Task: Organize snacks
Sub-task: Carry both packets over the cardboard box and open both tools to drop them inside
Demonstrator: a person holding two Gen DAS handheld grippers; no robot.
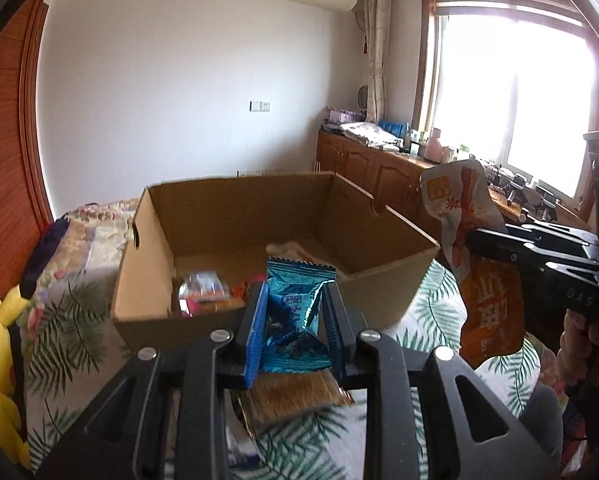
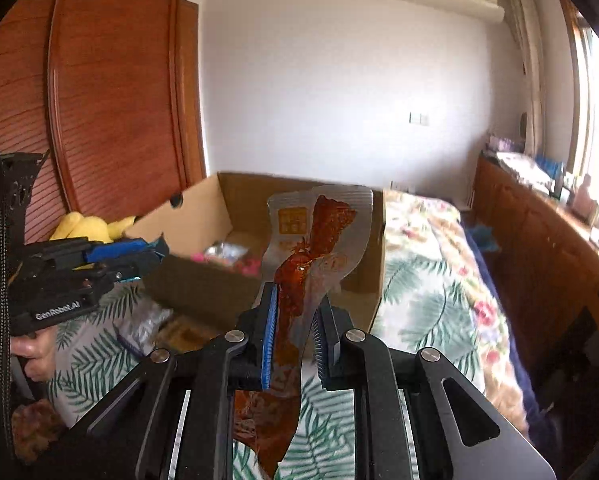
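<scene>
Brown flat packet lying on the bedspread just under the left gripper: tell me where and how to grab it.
Take the brown packet by its right edge, where a corner sticks out free, coming from above with jaws across the thin edge. It lies flat on the bedspread, so a low side approach would probably snag cloth. The left gripper is shut on the blue packet, so free it first.

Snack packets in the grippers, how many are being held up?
2. A blue packet is in the left gripper, and an orange packet is in the right gripper. More snacks sit in the cardboard box.
</scene>
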